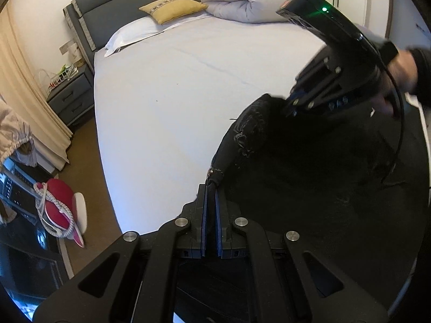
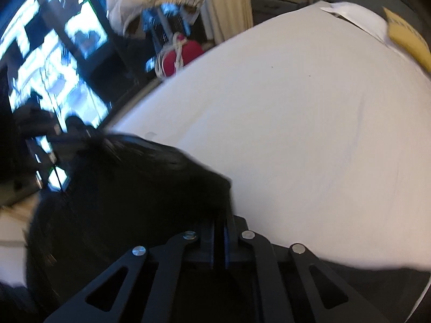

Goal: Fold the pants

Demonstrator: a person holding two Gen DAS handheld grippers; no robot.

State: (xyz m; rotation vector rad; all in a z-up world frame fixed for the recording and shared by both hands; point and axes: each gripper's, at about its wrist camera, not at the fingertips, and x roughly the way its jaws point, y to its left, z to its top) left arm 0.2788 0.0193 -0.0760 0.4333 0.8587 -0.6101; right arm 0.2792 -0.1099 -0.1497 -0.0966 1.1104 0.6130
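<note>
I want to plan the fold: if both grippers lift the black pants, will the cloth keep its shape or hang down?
Probably hang down: the black pants already bunch and drape on the bed sheet. Likely not slippery, since the left gripper pinches one thin edge. They seem light.

Ahead of my left claw I see a bed [image 1: 188, 86] in a white sheet, its grey padded headboard [image 1: 129, 2] against a pale wall. A yellow cushion [image 1: 172, 9] and rolled white duvet [image 1: 242, 0] lie at the far end. Left of the claw stand a grey nightstand [image 1: 71, 94], cream curtains [image 1: 29, 91] and brown floor [image 1: 86, 172]. Beyond my right claw, bright panes [image 2: 54, 62], possibly a window, are blurred.
</note>
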